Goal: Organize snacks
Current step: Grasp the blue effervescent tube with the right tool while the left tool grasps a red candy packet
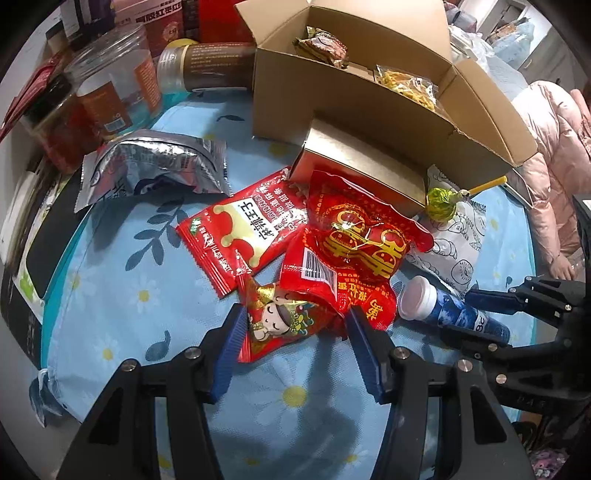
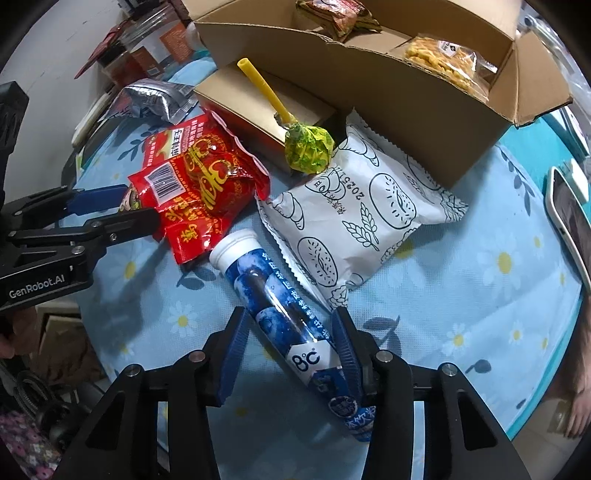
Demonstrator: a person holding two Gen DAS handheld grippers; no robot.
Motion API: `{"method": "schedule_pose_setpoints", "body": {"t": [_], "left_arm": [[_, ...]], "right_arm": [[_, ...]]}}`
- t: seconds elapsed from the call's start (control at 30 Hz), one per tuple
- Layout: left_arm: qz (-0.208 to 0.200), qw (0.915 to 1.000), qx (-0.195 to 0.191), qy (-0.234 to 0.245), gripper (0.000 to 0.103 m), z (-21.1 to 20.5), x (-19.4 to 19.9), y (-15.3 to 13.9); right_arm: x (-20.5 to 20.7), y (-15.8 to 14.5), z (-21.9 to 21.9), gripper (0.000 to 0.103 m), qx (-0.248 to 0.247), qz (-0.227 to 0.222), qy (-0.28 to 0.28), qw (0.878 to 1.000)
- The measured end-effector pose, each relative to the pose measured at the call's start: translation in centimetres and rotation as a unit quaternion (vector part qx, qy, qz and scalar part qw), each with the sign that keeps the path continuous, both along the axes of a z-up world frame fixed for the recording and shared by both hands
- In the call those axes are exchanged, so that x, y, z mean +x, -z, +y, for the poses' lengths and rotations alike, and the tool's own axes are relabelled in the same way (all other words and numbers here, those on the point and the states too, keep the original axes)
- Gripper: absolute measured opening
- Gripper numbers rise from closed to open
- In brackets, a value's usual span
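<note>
My left gripper [image 1: 293, 328] is shut on a small red candy packet with a cartoon figure [image 1: 280, 325], both blue pads [image 1: 231, 343] against its sides. It hangs low over the flowered cloth, beside a red-and-gold snack bag [image 1: 354, 236] and a red-and-white sachet [image 1: 240, 229]. A blue tube with a white cap [image 2: 280, 314] lies slanted on the cloth, and my right gripper [image 2: 291, 332] is shut on it, pointing straight down. The open cardboard box [image 2: 388, 96] behind holds a brown packet [image 2: 340, 16] and a yellow snack bag [image 2: 439, 62].
A green lollipop on a yellow stick [image 2: 308, 151] rests on a white pastry bag [image 2: 369, 218] against the box. A silver foil pouch [image 1: 155, 166] and clear jars [image 1: 110, 85] stand at back left. A phone [image 2: 572, 221] lies at the right edge. A person in a pink coat [image 1: 550, 147] sits beyond.
</note>
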State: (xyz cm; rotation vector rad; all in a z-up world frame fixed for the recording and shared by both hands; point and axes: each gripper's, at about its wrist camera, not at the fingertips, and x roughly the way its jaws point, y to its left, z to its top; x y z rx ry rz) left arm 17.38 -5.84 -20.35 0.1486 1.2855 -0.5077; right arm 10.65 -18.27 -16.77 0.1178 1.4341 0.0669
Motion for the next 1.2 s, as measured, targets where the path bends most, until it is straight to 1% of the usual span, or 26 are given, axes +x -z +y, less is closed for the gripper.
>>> {"method": "schedule_pose_setpoints", "body": {"t": [0.07,0.17,0.3,0.4,0.47,0.57,0.67,0.77,0.83,0.87,0.9,0.97,1.03,1.13,1.2], "left_arm": [[0.002,1.0000,0.001,-0.002,0.055,0.3,0.2,0.0],[0.003,0.9999,0.013,-0.008,0.055,1.1,0.1,0.0],[0.011,0.9995,0.015,-0.024,0.055,2.7,0.2,0.0],[0.005,0.9993,0.021,-0.032,0.055,3.5,0.1,-0.5],[0.000,0.9989,0.029,-0.037,0.055,4.0,0.1,-0.8],[0.003,0.9986,0.030,-0.044,0.055,4.6,0.3,-0.5],[0.008,0.9982,0.028,-0.053,0.055,5.0,0.9,0.2],[0.007,0.9988,0.023,-0.042,0.055,5.0,1.3,0.8],[0.027,0.9989,0.028,-0.027,0.056,4.7,1.7,2.1],[0.025,0.9990,0.027,-0.026,0.060,4.7,1.7,2.2],[0.011,0.9993,0.027,-0.023,0.060,4.5,1.6,2.1],[0.001,0.9991,0.043,-0.008,0.061,4.1,1.4,2.1],[-0.008,0.9988,0.048,-0.004,0.060,4.0,1.2,2.1],[-0.011,0.9992,0.036,-0.010,0.054,4.1,1.0,2.0],[-0.010,0.9995,0.031,-0.004,0.044,4.0,0.5,1.8]], "right_arm": [[0.1,0.0,0.1,0.046,-0.001,0.002,0.000,1.000],[0.3,0.0,0.2,0.046,0.000,0.007,0.003,1.000],[0.6,0.1,0.5,0.046,0.005,0.013,0.004,1.000],[0.8,0.2,1.4,0.042,0.019,0.016,-0.009,1.000],[1.0,0.4,2.1,0.036,0.025,0.021,-0.019,0.999],[1.1,0.9,3.2,0.033,0.033,0.028,-0.032,0.999],[1.4,1.5,4.3,0.032,0.035,0.039,-0.039,0.998],[1.5,1.7,4.6,0.032,0.031,0.039,-0.044,0.998],[1.6,1.8,4.5,0.032,0.038,0.041,-0.040,0.998],[1.7,1.9,4.6,0.032,0.040,0.042,-0.038,0.998],[1.7,1.9,4.5,0.032,0.041,0.042,-0.037,0.998],[1.8,1.9,4.5,0.032,0.041,0.042,-0.037,0.998],[1.8,1.8,4.5,0.032,0.040,0.041,-0.037,0.998],[1.6,1.8,4.5,0.032,0.037,0.037,-0.036,0.998],[1.4,1.8,4.3,0.032,0.037,0.036,-0.034,0.998]]}}
